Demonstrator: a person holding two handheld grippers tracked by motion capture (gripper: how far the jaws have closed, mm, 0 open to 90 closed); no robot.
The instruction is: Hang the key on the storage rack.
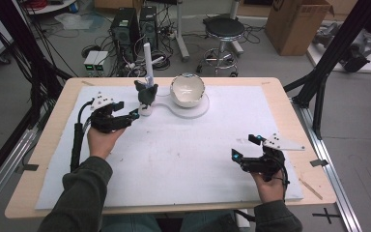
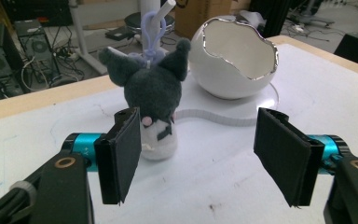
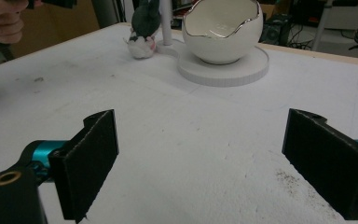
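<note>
Plush [image 1: 147, 96]: upper centre, upright beside bowl [image 1: 187, 90]. Left gripper [image 1: 134, 115]: open, just beside plush. Right gripper [image 1: 246, 147]: open, lower right, idle. Risk: off-centre closing may topple plush.

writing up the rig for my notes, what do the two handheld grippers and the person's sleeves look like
Both the left gripper and right gripper are black, with flat black padded jaws on teal-blue mounts and small brass-coloured rings on the frame. Each carries a grey three-cornered plate on top and trails a black cable. The person's sleeves are dark olive green.
</note>
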